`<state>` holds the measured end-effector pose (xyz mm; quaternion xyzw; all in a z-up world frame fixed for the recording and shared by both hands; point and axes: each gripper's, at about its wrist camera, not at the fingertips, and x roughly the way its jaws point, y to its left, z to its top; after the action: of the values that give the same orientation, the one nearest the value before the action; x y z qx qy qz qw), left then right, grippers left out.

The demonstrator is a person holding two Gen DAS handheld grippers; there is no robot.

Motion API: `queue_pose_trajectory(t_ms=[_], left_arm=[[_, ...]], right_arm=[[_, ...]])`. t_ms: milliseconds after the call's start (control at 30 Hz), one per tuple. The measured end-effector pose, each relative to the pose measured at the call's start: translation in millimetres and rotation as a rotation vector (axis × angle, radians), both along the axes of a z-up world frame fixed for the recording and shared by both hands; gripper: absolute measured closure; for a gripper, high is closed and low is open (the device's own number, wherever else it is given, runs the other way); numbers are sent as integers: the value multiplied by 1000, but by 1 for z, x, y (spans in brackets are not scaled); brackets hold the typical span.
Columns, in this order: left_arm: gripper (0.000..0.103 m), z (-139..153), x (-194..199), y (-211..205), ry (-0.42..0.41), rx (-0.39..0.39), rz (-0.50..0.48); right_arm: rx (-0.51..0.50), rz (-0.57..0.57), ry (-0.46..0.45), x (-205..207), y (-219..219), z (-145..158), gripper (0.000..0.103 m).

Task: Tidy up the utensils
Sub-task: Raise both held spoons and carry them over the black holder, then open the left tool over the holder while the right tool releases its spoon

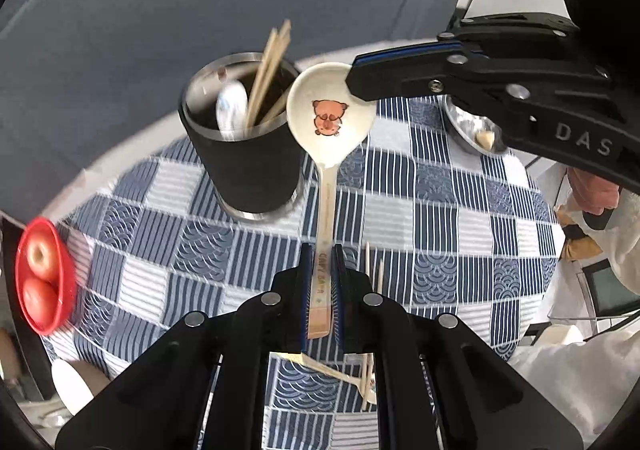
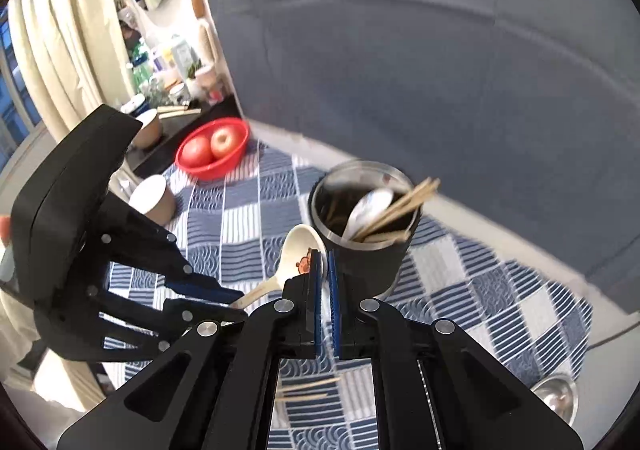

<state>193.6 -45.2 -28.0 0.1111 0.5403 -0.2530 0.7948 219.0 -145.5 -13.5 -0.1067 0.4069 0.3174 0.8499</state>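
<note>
Left wrist view: your left gripper (image 1: 322, 282) is clamping the cream spoon (image 1: 329, 118) by its stiff, slippery handle at frame centre, beside the cup (image 1: 248, 170); your right gripper (image 2: 325, 290) is closed, empty.

Both wrist views look steeply down, close over the checked tablecloth (image 1: 400, 210). Shared: black utensil cup (image 1: 248, 166) (image 2: 368, 254), cartoon spoon (image 1: 330, 122) (image 2: 298, 250), red bowl (image 1: 60, 290) (image 2: 212, 166).
</note>
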Motion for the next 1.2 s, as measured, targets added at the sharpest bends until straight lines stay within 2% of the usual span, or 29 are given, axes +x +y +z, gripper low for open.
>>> queue_pose_trajectory(t_ms=[500, 667, 800, 833, 900, 933, 967, 1033, 1100, 1133, 1167, 1200], left_arm=[[93, 63, 62, -15, -119, -77, -57], [92, 69, 85, -16, -124, -102, -67], [91, 64, 98, -16, -110, -112, -54], [90, 61, 100, -15, -100, -117, -49], [57, 52, 103, -11, -93, -104, -16], [31, 47, 102, -7, -102, -105, 7], [21, 45, 100, -3, -106, -113, 18], [20, 37, 97, 8, -89, -127, 52], [16, 29, 92, 18, -89, -102, 88], [15, 27, 90, 22, -84, -97, 100], [14, 23, 87, 27, -72, -95, 116], [14, 20, 85, 31, -62, -90, 129]], right_arm=[[-39, -62, -188, 34, -17, 81, 99], [-64, -59, -227, 45, -15, 95, 99], [-74, -60, -228, 52, -11, 94, 98], [-72, -56, -217, 55, -10, 92, 97], [-67, -52, -195, 59, -7, 86, 96], [-76, -73, -188, 62, -6, 81, 88], [-75, -90, -173, 64, -8, 77, 69], [-63, -117, -164, 65, -15, 73, 41], [-59, -129, -160, 63, -21, 68, 35], [-56, -126, -144, 64, -23, 65, 26], [-51, -126, -137, 62, -25, 62, 22], [-46, -126, -138, 60, -28, 60, 21]])
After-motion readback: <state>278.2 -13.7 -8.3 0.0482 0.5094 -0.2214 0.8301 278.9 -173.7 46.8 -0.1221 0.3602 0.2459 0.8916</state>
